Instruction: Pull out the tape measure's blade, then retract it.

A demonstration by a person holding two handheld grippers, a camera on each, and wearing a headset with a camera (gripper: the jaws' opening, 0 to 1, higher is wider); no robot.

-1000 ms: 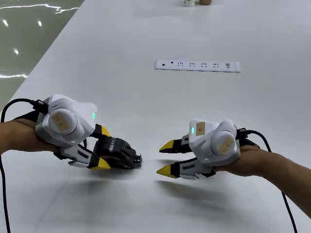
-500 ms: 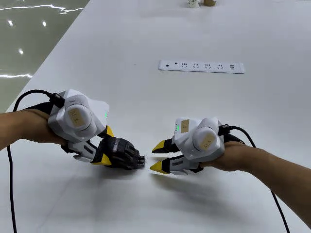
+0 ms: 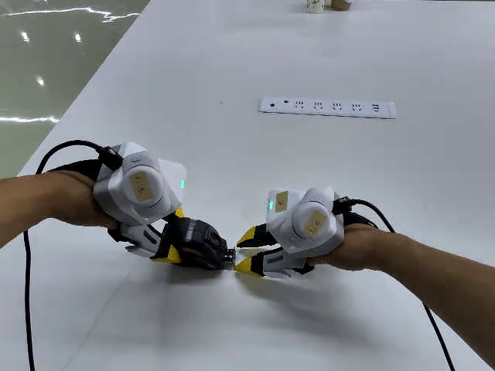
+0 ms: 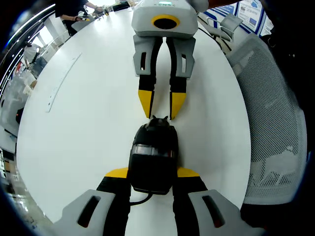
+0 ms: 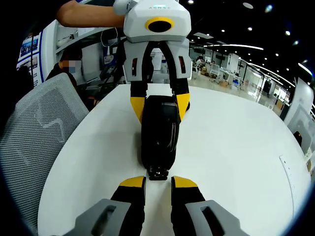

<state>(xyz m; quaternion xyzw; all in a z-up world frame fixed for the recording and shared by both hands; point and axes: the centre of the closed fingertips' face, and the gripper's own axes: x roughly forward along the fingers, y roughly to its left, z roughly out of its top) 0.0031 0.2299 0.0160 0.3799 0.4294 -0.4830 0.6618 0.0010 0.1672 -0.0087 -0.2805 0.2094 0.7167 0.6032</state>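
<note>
A black tape measure [image 3: 195, 243] rests on the white table [image 3: 232, 62], and my left gripper [image 3: 173, 235] is shut on its case. In the left gripper view the case [image 4: 153, 156] sits between my yellow tips, its blade hook [image 4: 158, 118] pointing away. My right gripper [image 3: 245, 250] faces it, open, with its yellow tips on either side of the hook [image 3: 230, 256]. The right gripper view has the hook [image 5: 157, 173] just ahead of my open right gripper [image 5: 158, 183], the case [image 5: 158, 129] behind it, and the left gripper [image 5: 160, 105] clamping it. No blade is out.
A white power strip [image 3: 327, 107] lies farther back on the table. Two cups [image 3: 315, 5] stand at the far edge. The table's left edge drops to a glossy floor [image 3: 46, 54]. A grey mesh chair [image 5: 39, 147] stands beside the table. A black cable [image 3: 27, 255] trails from the left gripper.
My right gripper has moved left, closing the gap until its tips flank the tape's hook. The left gripper with the tape measure has shifted slightly right, toward it.
</note>
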